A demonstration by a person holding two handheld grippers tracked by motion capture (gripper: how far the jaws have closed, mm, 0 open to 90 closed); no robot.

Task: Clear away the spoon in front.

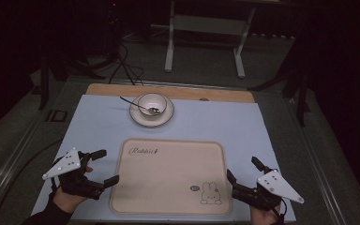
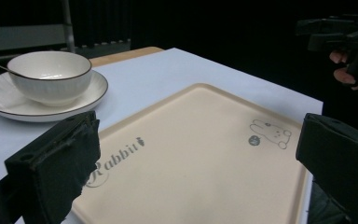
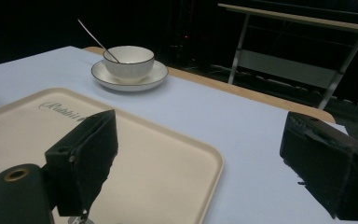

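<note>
While the beige tray (image 1: 168, 176) lies at the worktop's (image 1: 98, 122) near edge in the high view, the left claw (image 1: 102, 166) and right claw (image 1: 241, 172) flank its 2 short sides, both released. In the left gripper view its raised rim passes between spread jaws. In the right gripper view bare worktop lies beyond the tray's corner.

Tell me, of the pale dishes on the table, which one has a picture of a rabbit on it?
The flat cream tray, between the two grippers, has a small rabbit drawn in one corner. The white bowl and the saucer under it are plain with dark rims.
</note>
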